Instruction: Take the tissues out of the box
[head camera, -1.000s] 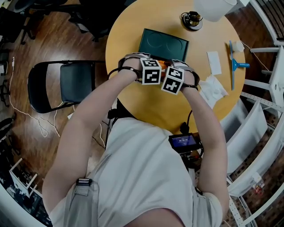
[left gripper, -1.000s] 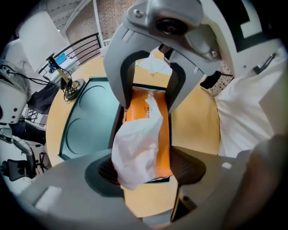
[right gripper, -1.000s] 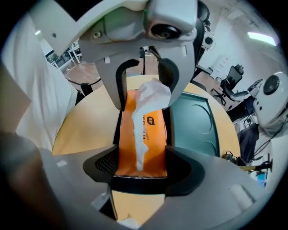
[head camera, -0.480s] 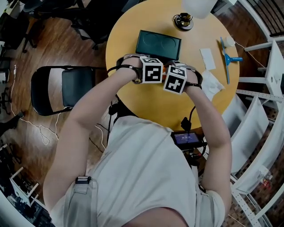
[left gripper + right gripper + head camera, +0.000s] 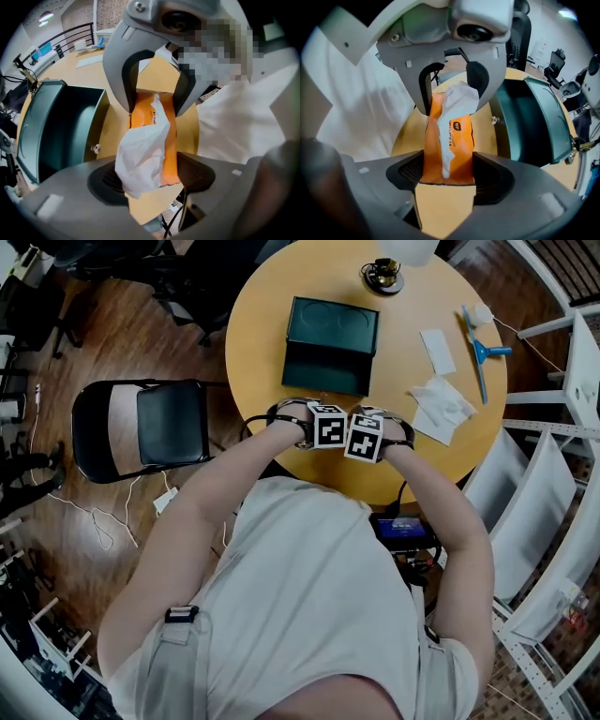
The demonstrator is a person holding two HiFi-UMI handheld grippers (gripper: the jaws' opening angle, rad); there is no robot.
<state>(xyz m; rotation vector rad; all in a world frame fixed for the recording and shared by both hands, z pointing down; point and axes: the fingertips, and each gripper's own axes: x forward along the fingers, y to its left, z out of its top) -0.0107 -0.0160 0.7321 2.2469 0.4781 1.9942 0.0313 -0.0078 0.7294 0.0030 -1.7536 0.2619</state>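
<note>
An orange tissue pack [image 5: 454, 140] hangs between my two grippers, which face each other above the table's near edge. My right gripper [image 5: 447, 176] is shut on one end of it. My left gripper [image 5: 150, 176] is shut on the other end, where a white tissue [image 5: 140, 150] sticks out of the pack and lies against the left pad. In the head view only the two marker cubes [image 5: 345, 432] show, and the pack is hidden under them. The dark green box [image 5: 330, 345] lies open on the round table [image 5: 281, 306], beyond the grippers.
A crumpled white tissue [image 5: 438, 407], a white card [image 5: 437, 350] and a blue tool [image 5: 483, 352] lie at the table's right. A small round object [image 5: 382, 276] sits at the far edge. A black folding chair [image 5: 150, 427] stands left of the table, white shelving on the right.
Both grippers have drawn back together from the green box toward the table's near edge, still joined on the pack. The box now shows in full.
</note>
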